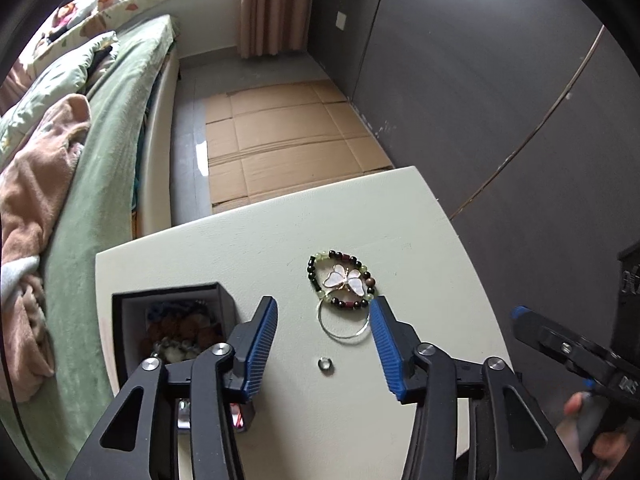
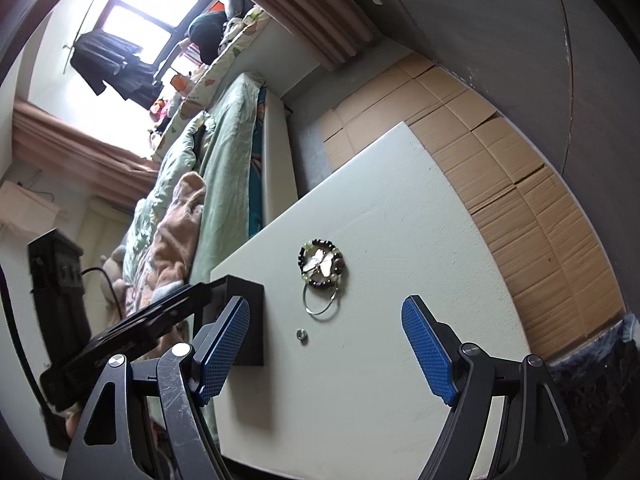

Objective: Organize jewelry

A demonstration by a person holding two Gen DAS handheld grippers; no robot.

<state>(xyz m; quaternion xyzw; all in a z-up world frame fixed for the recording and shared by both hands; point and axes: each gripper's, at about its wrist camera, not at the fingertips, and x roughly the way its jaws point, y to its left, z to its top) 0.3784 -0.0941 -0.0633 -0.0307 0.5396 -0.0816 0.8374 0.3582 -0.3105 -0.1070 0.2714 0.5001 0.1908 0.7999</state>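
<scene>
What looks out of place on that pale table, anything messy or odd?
Loose jewelry lies outside the open black box: a dark-and-green beaded bracelet with a white butterfly brooch lying inside its loop, overlapping a thin silver wire hoop, and a small silver ring lying apart. Nothing looks damaged.

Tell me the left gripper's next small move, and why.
Probably lower the left gripper over the small ring and close on it. It stands open and empty, the ring lies loose on the table almost between its fingers, and the open box sits just beside it.
</scene>
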